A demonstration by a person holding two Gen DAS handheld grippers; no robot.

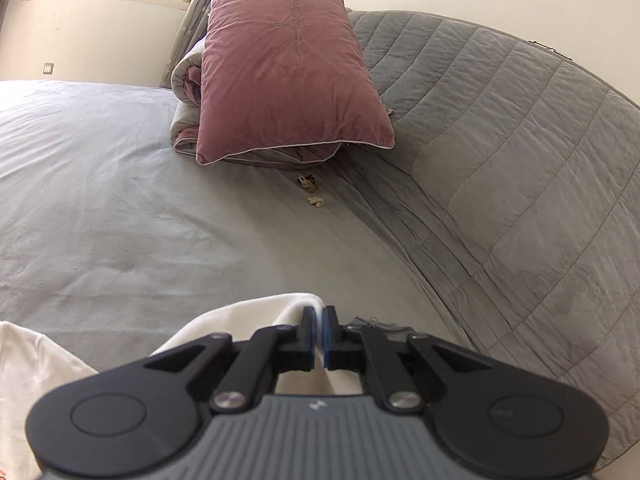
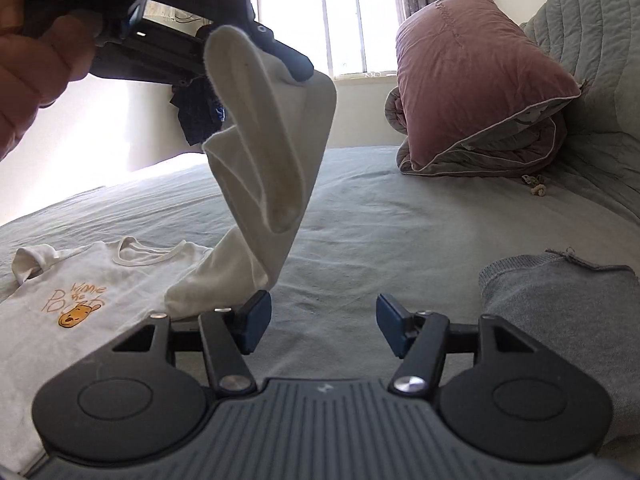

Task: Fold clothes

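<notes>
Left wrist view. The left gripper (image 1: 319,322) was clamped, its blue-faced pads pressed on a fold of the white garment (image 1: 276,322), which trailed down beneath the fingers; more white cloth lay at the lower left. Beyond lay the grey bed sheet (image 1: 120,200). A mauve pillow (image 1: 288,68) rested on a rolled duvet (image 1: 186,92), beside a quilted grey headboard cover (image 1: 500,140).

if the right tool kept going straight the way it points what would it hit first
Probably the grey bedsheet. The right tool is open and empty, angled slightly down, passing between the lifted white sleeve and grey sweater.
</notes>
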